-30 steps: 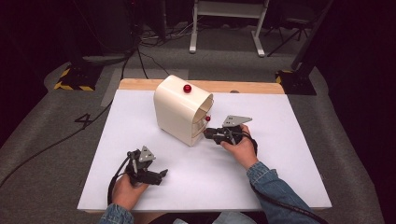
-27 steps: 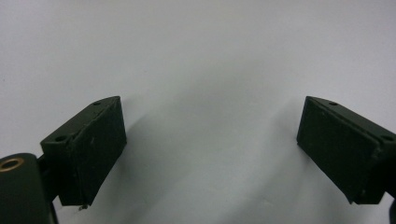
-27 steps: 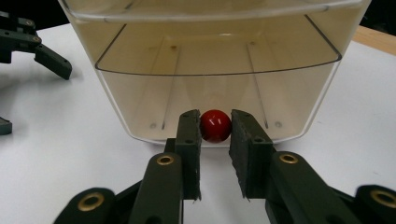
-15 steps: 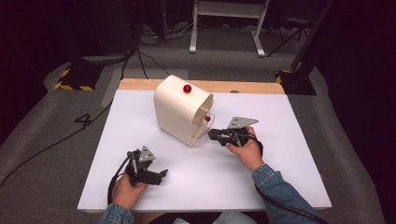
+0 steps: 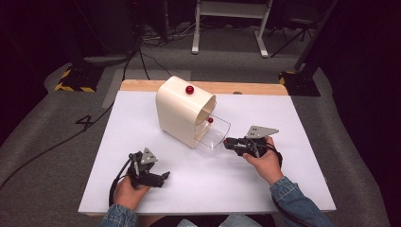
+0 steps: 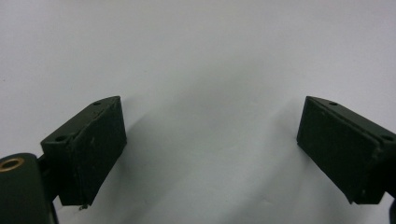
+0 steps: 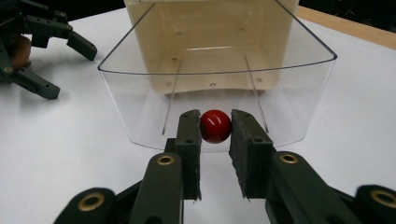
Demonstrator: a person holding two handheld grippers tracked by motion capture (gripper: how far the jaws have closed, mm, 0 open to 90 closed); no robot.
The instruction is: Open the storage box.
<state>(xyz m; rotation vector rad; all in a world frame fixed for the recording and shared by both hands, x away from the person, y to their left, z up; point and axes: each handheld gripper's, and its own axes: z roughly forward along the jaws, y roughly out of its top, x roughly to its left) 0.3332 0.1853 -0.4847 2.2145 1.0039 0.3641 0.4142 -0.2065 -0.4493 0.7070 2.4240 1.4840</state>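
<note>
Right now your right hand-held gripper [image 7: 215,128] is clamped on the small glossy red ball knob [image 7: 215,126] at the front of the clear plastic drawer [image 7: 140,107], one black pad on each side of it, pressing against it. In the right gripper view the knob sits at the middle of the drawer's curved front wall, low down, close to the white tabletop [image 7: 70,140]. The drawer stands pulled out from the cream-coloured rounded box [image 5: 182,111], its transparent walls reaching toward you, with the box's open cavity behind it.

From the high view, the cream box sits toward the far middle of the tabletop [image 5: 293,123], with a second red ball knob [image 5: 189,89] on its rounded top. The clear drawer [image 5: 215,135] juts from the box's open end, toward your right side, and rests on the white surface. Your right hand-held gripper [image 5: 227,141] meets the drawer's near corner, lying roughly level, with your right hand [image 5: 262,161] behind it and the grey three-cornered plate [image 5: 261,131] on top.

Your left hand-held gripper [image 5: 163,177] rests near the front edge on your left, well apart from the box and the drawer. Its jaws are spread wide with nothing between them; in the left gripper view the two black pads [image 6: 93,149] stand far apart over bare white tabletop [image 6: 210,70]. Your left hand [image 5: 127,191] grips its body from below.
</note>
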